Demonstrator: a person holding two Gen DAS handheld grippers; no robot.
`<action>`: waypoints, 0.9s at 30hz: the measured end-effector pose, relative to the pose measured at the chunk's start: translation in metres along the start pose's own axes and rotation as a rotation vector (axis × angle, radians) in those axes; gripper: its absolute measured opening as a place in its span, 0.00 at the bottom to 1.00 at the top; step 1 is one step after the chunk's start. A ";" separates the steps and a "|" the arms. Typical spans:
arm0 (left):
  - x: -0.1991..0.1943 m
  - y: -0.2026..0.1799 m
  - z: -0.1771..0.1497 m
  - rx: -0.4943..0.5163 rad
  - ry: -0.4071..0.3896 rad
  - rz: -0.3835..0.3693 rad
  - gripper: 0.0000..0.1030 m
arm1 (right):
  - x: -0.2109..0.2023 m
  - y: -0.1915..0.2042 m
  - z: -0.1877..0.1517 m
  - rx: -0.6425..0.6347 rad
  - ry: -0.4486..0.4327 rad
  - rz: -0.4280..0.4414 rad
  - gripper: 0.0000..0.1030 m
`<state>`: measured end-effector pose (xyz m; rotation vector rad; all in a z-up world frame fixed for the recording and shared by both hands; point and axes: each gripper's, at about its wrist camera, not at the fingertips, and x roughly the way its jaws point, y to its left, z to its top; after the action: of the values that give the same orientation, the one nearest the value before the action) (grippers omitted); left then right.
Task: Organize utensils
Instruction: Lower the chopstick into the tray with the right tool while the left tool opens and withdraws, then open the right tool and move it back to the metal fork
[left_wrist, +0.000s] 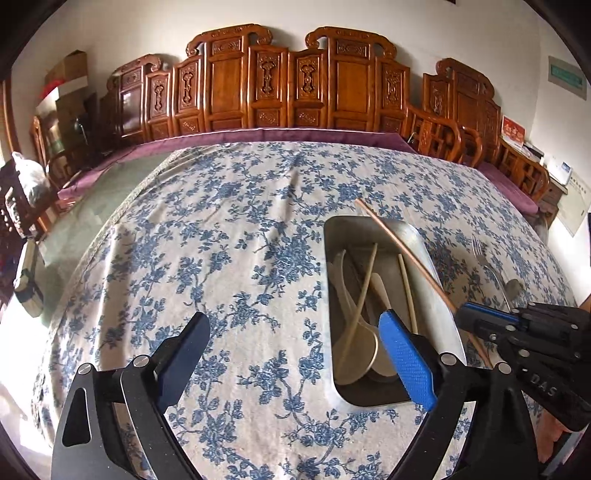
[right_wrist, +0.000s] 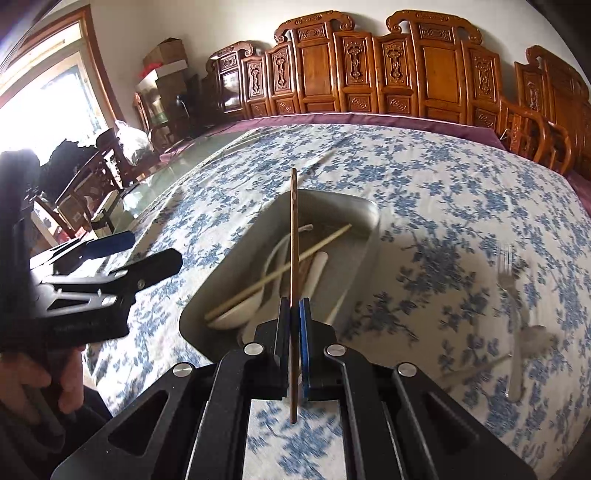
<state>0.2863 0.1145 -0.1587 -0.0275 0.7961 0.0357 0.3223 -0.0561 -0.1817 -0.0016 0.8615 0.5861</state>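
Observation:
A metal tray (left_wrist: 439, 258) (right_wrist: 369, 221) lies on the flowered tablecloth and holds white spoons (left_wrist: 364, 347) (right_wrist: 236, 317) and pale chopsticks (left_wrist: 364, 284) (right_wrist: 280, 273). My right gripper (right_wrist: 295, 306) (left_wrist: 463, 314) is shut on a brown chopstick (right_wrist: 293, 236) (left_wrist: 399, 247) and holds it over the tray, pointing away. My left gripper (left_wrist: 291, 328) (right_wrist: 147, 251) is open and empty, hovering left of the tray. A metal fork (left_wrist: 487, 266) (right_wrist: 511, 295) and a spoon (left_wrist: 513, 288) (right_wrist: 539, 336) lie on the cloth right of the tray.
The tablecloth (left_wrist: 221, 229) covers a large table with a purple edge. Carved wooden chairs (left_wrist: 280, 85) line the far side. More chairs and boxes (right_wrist: 162, 66) stand at the left by a bright window.

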 end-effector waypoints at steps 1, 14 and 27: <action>0.000 0.002 0.000 -0.004 -0.001 0.002 0.89 | 0.003 0.000 0.001 0.004 0.005 0.000 0.06; -0.002 0.012 0.001 -0.038 -0.001 -0.003 0.89 | 0.039 0.000 -0.006 0.053 0.066 0.004 0.06; 0.000 0.010 0.000 -0.035 0.008 -0.004 0.89 | 0.035 0.002 0.000 0.037 0.051 0.090 0.08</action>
<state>0.2853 0.1246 -0.1586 -0.0624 0.8036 0.0457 0.3390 -0.0375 -0.2058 0.0560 0.9257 0.6568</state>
